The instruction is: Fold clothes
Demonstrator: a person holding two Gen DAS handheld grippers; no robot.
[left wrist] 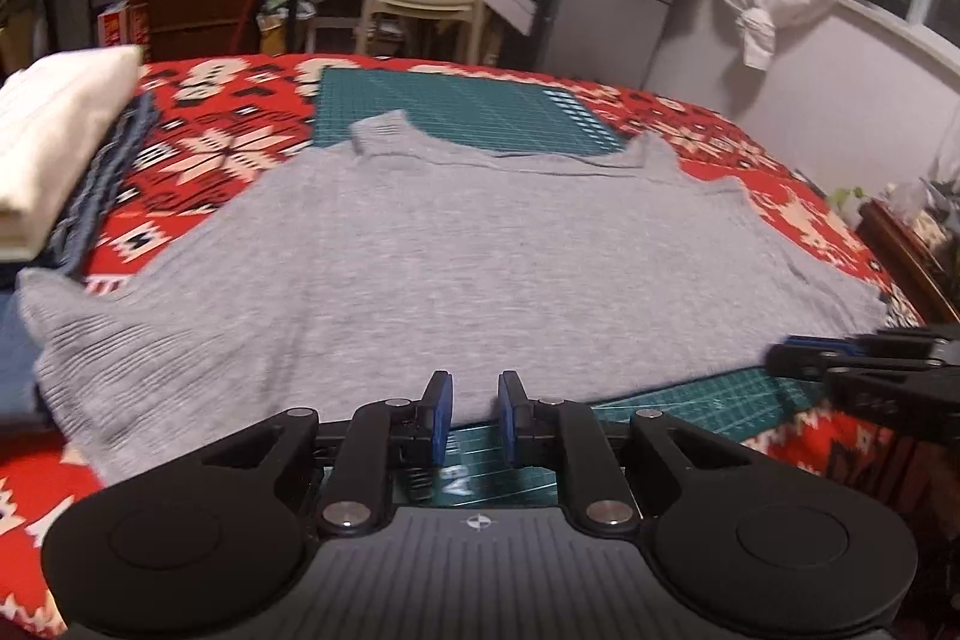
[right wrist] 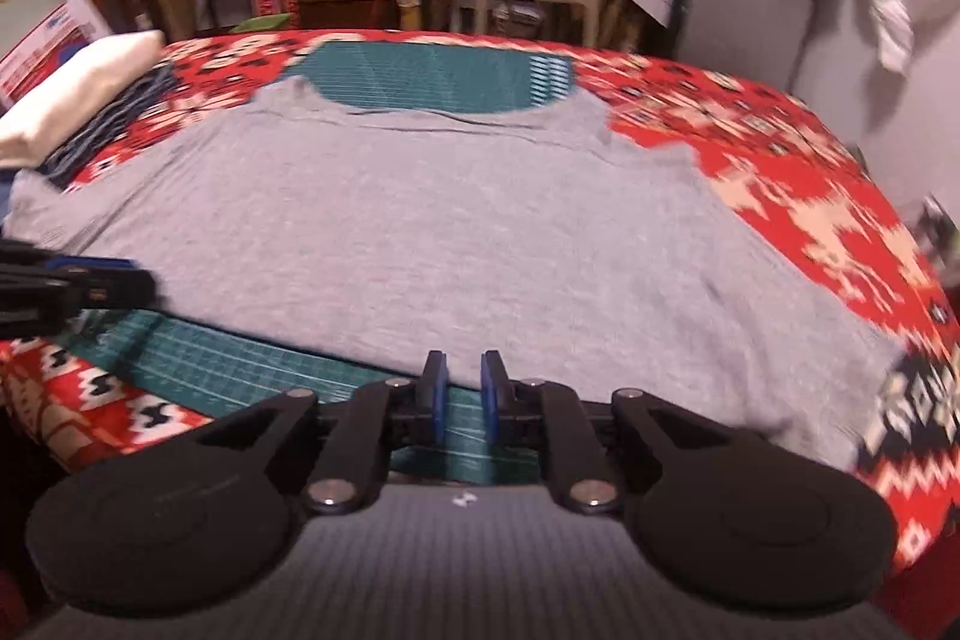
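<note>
both grippers, left gripper (left wrist: pixel 471 403) and right gripper (right wrist: pixel 459 382), hover narrowly parted and empty at the grey shirt (left wrist: pixel 456 256) hem, so a shallow pinch could slip off the thin fabric.

Dim indoor light, seemingly motion-blurred, fisheye-warped edges.

Left gripper (left wrist: pixel 471 415) and right gripper (right wrist: pixel 462 403): black linkage arms with silver pivot screws, blue-padded fingers (left wrist: pixel 437 409), two round black discs flanking a ribbed grey housing bearing a small crosshair mark.
</note>
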